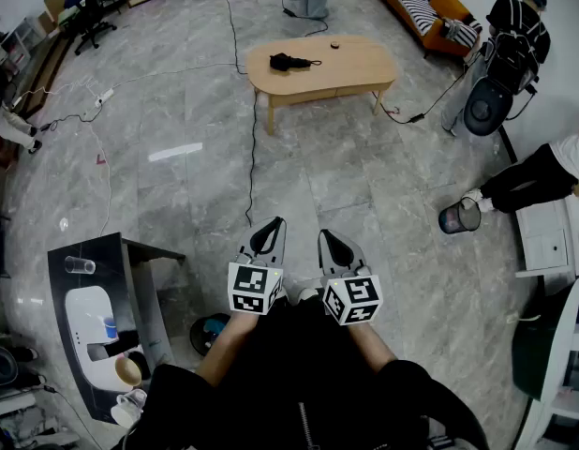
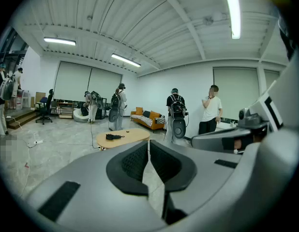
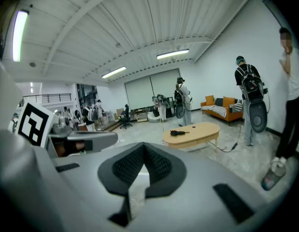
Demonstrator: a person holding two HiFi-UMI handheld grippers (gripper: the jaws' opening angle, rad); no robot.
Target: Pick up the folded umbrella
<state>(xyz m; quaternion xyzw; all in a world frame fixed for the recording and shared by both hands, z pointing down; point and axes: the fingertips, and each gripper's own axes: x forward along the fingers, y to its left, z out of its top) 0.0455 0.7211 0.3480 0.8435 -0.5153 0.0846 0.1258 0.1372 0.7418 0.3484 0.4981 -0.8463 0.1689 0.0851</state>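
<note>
The folded black umbrella [image 1: 288, 62] lies on the left part of a light wooden oval table [image 1: 355, 64], far ahead of me across the grey floor. It shows small in the left gripper view as the umbrella [image 2: 113, 137] on the table [image 2: 132, 135], and in the right gripper view as the umbrella [image 3: 179, 133] on the table [image 3: 202, 129]. My left gripper [image 1: 274, 225] and right gripper [image 1: 325, 237] are side by side close to my body and point toward the table. The left gripper [image 2: 148, 141] and the right gripper [image 3: 144, 145] are both shut, with nothing between the pads.
A black cable [image 1: 251, 157] runs over the floor from the table toward me. A dark side table [image 1: 102, 251] with a glass [image 1: 81, 266] stands at my left. Several people stand beyond and right of the table, near an orange sofa [image 1: 430, 7]. A dark container [image 1: 460, 217] sits at the right.
</note>
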